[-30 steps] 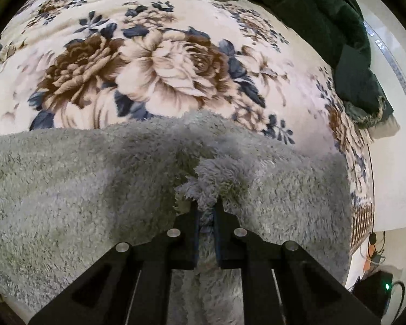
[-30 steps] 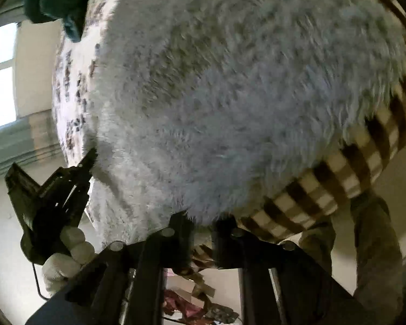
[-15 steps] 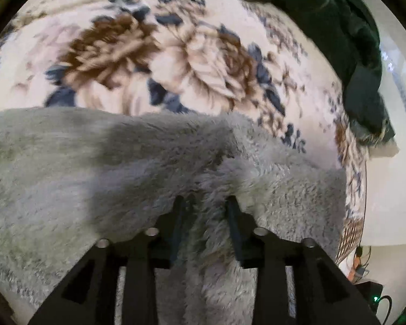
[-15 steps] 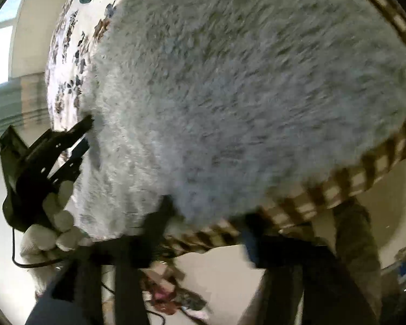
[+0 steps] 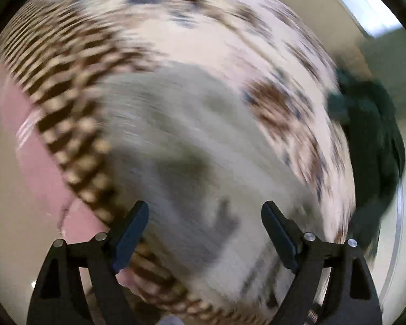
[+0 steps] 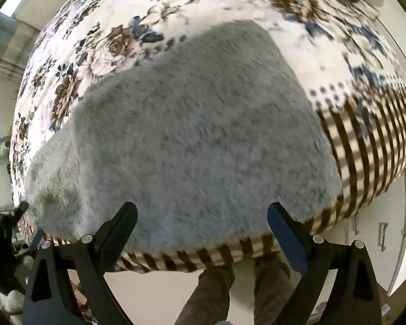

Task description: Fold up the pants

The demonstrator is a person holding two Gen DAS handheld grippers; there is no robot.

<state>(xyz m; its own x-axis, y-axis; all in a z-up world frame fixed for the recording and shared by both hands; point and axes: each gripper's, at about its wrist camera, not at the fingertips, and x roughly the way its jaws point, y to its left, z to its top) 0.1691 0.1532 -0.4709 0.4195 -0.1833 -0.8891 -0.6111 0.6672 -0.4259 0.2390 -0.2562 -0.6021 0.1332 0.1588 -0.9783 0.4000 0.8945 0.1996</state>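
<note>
Two black grippers hang wide apart and empty: the left gripper (image 5: 204, 211) and the right gripper (image 6: 201, 212) each have their jaws spread with nothing between them. Below lie the grey fluffy fleece pants (image 6: 186, 135), a thick folded slab on the floral cream-and-brown blanket (image 6: 113, 46) of the bed, their near edge close to the striped border that drops over the bedside. Such plush fabric looks light, soft and limp; it should sag and bunch when lifted, so I would pinch a doubled edge or corner deep between the pads, not the slippery pile alone. A second ago both grippers were pressed shut on tufts of the pants; they have since let go and pulled back, and the left view is now badly smeared by motion.
</note>
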